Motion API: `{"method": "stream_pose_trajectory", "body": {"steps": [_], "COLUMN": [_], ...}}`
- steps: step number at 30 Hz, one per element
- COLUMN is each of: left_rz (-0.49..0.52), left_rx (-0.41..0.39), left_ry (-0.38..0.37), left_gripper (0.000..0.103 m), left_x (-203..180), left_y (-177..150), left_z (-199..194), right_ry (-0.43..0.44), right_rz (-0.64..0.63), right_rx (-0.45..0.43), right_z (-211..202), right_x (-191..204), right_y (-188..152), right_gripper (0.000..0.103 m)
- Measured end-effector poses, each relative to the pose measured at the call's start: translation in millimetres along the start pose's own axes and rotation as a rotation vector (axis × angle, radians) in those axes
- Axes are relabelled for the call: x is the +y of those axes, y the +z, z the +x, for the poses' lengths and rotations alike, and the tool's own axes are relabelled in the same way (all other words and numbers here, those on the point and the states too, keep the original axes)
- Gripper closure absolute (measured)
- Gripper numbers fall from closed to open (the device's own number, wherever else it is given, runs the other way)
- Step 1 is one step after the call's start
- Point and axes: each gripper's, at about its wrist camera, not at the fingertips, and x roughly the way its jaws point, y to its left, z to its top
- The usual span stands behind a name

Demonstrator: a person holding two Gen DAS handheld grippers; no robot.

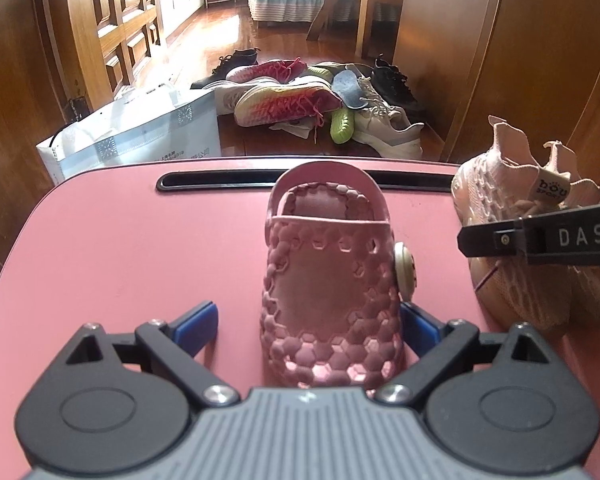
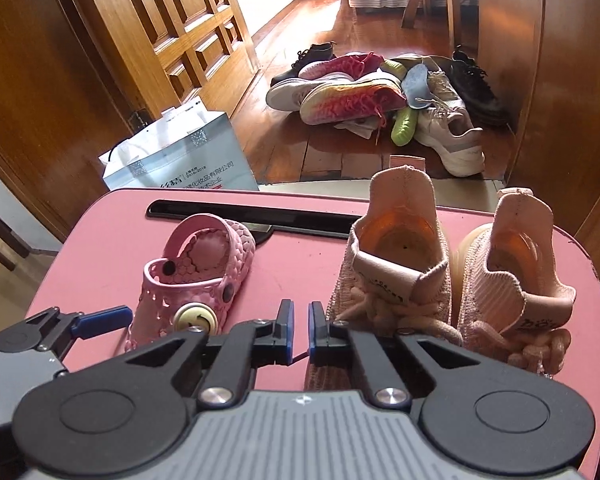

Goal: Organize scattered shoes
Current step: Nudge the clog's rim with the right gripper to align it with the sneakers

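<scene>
The left hand-held gripper (image 1: 306,326) stands wide apart around the toe of the pink clog (image 1: 330,280) on the pink table (image 1: 120,240). The right hand-held gripper (image 2: 299,332) is closed together, empty, just beside the pink sneakers (image 2: 396,280).

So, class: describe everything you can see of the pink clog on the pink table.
The pink clog looks like soft moulded rubber or foam with a raised honeycomb pattern and small holes across its upper. A heel strap is pivoted on dark rivets, and a round cream charm sits on one side. It stands upright on its sole on the pink table, toe toward the camera, left of the pink knit sneakers. The left tongs straddle its toe, jaws wide; whether the pads touch it is unclear.
</scene>
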Motion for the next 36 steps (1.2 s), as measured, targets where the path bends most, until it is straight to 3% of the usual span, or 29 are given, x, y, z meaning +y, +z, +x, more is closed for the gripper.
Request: {"method": "stream_pose_trajectory", "body": {"steps": [7,11,16,24,29,36], "left_rz": [0.021,0.029,0.017,0.087,0.021,0.036], "left_rx": [-0.001,-0.008,0.004,0.031,0.041,0.032], "left_ry": [0.003,-0.005,-0.057,-0.019,0.011,0.008], "left_gripper": [0.008,0.008,0.008,0.007,0.007,0.006], "left_x": [-4,-1,5,-1,13,12], "left_y": [15,20,14,-18,-19,-15], "left_z": [12,16,4,-22,-19,-15], "right_ry": [-0.009,0.019,0.023,0.078,0.091,0.083], "right_rz": [-0.004,-0.003,-0.04,-0.087,-0.143,-0.151], "right_rx": [0.003,0.02,0.034,0.052,0.079,0.098], "right_z": [-5,-6,-7,-9,1,17], "right_x": [-2,-2,5,23,41,48], "right_y": [-4,-6,-6,-10,-16,-19], "right_gripper": [0.099,0.093,0.092,0.092,0.092,0.092]}}
